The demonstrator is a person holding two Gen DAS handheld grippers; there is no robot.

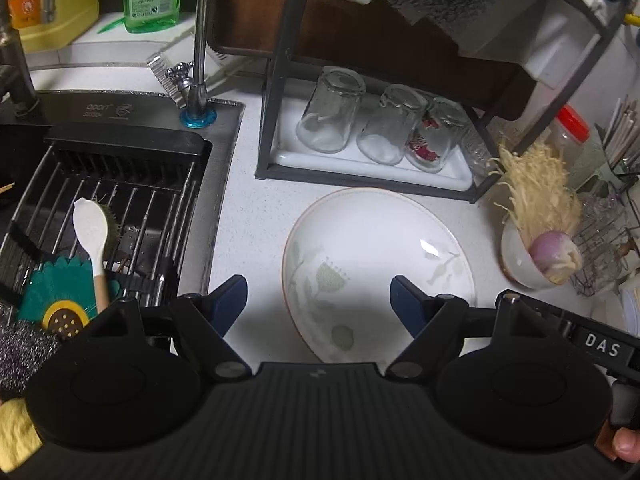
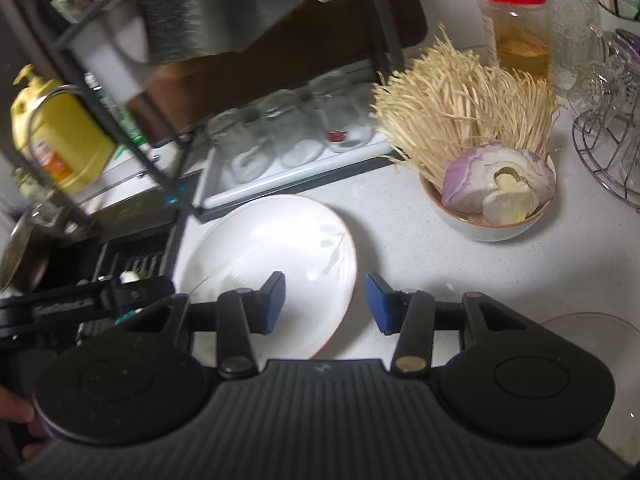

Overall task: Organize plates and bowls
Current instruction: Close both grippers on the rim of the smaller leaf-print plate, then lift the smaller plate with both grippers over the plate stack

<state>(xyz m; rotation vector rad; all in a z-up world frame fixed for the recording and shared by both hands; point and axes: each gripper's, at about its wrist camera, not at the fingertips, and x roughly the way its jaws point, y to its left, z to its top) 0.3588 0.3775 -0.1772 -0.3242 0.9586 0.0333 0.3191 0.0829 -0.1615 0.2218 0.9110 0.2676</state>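
A white plate with a pale leaf pattern (image 1: 376,260) lies flat on the white counter; it also shows in the right wrist view (image 2: 272,248). My left gripper (image 1: 318,300) is open and empty, its blue pads above the plate's near left part. My right gripper (image 2: 326,300) is open and empty above the plate's right rim. A white bowl (image 2: 488,220) holding an onion and enoki mushrooms stands to the right of the plate; it also shows in the left wrist view (image 1: 516,256). Another dish rim (image 2: 592,320) shows at the right, behind the gripper.
A black rack (image 1: 280,100) behind the plate holds upturned glasses (image 1: 332,116) on a white tray. The sink (image 1: 100,200) with a drain rack, spoon and sponges lies left. A red-lidded jar (image 2: 512,28) and a wire glass stand (image 2: 612,152) stand right.
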